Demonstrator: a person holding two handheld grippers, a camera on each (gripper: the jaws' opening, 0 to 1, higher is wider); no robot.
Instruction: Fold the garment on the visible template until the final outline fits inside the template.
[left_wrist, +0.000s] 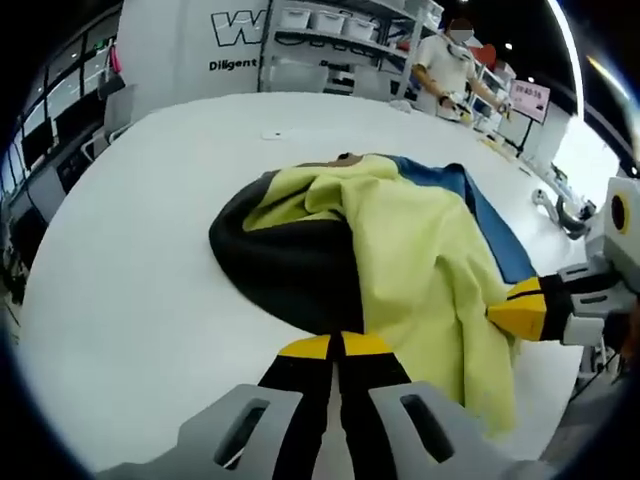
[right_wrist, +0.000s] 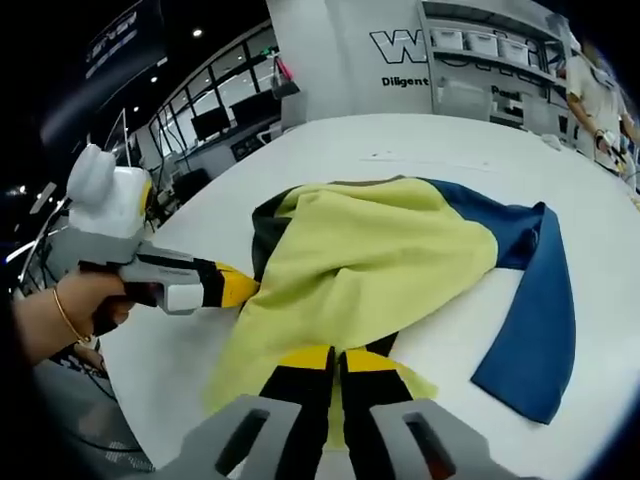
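Gripping cloth at both hems — that is how the moment reads, mid-fold. In the right gripper view, far left, a hand (right_wrist: 60, 315) with a bangle holds the left gripper (right_wrist: 240, 287), its yellow tips closed against the near-left edge of the garment (right_wrist: 380, 255), at the seam where black meets yellow. In the left gripper view that same gripper's jaws (left_wrist: 335, 347) stand closed together at the dark panel's near edge, no gap showing between the yellow tips.

The garment lies in a heap on the white table (left_wrist: 130, 300): the yellow body is thrown over a black panel, a blue sleeve (right_wrist: 535, 330) trails out to the right across bare table. No template outline can be made out under it, so fit cannot be judged.

Further right in the left gripper view, the right gripper (left_wrist: 520, 310) bites the yellow hem from the side, tips pressed together on the cloth. Its own view shows the jaws (right_wrist: 338, 358) closed on the near yellow edge.

At the back, a person (left_wrist: 450, 60) stands by the shelving — uninvolved.

Judgement: an early to middle fold, the outline loose. The next move likely calls for both grippers to carry the held edge together, keeping it taut, then for the blue sleeve to be brought inward.
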